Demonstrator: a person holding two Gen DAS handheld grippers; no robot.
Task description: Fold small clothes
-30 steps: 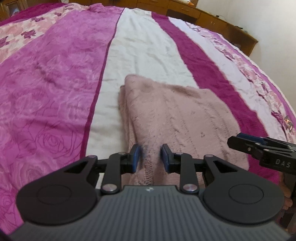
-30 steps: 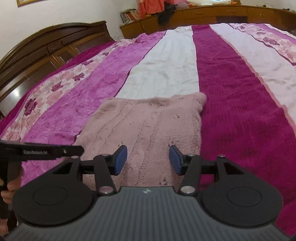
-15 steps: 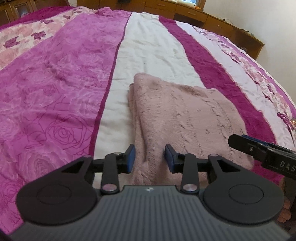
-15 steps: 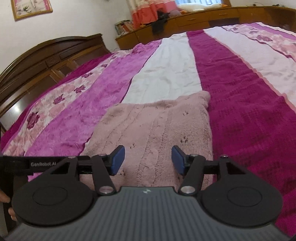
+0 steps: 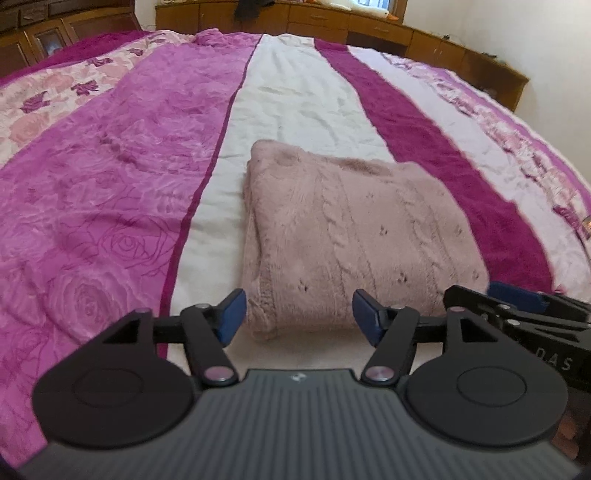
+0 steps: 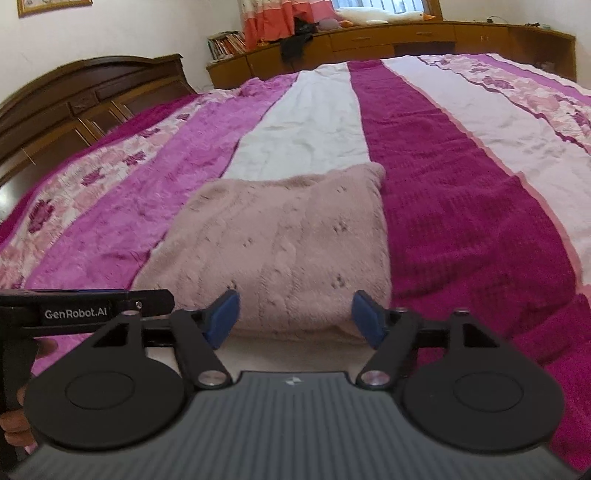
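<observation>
A dusty-pink cable-knit sweater (image 5: 351,236) lies folded into a rectangle on the striped bedspread (image 5: 110,192). My left gripper (image 5: 299,317) hovers at the sweater's near left corner, its jaws opening, blue pads apart and clear of the knit. In the right wrist view the same sweater (image 6: 280,243) lies ahead, and my right gripper (image 6: 295,319) stands at its near edge with jaws opening and nothing pressed between the pads. The right gripper (image 5: 517,306) also shows at the lower right of the left wrist view, and the left gripper (image 6: 85,306) at the lower left of the right wrist view.
The bedspread (image 6: 461,206) runs in pink, white and magenta stripes. A dark wooden headboard (image 6: 92,96) stands at the left. Low wooden cabinets (image 6: 406,37) line the far wall, with books, clothes and a stuffed goose (image 6: 380,14) on top. A hand (image 6: 14,435) holds the left gripper's handle.
Both grippers have pulled back toward the near edge of the sweater, and their jaws have spread wider. The sweater lies still on the bed.
</observation>
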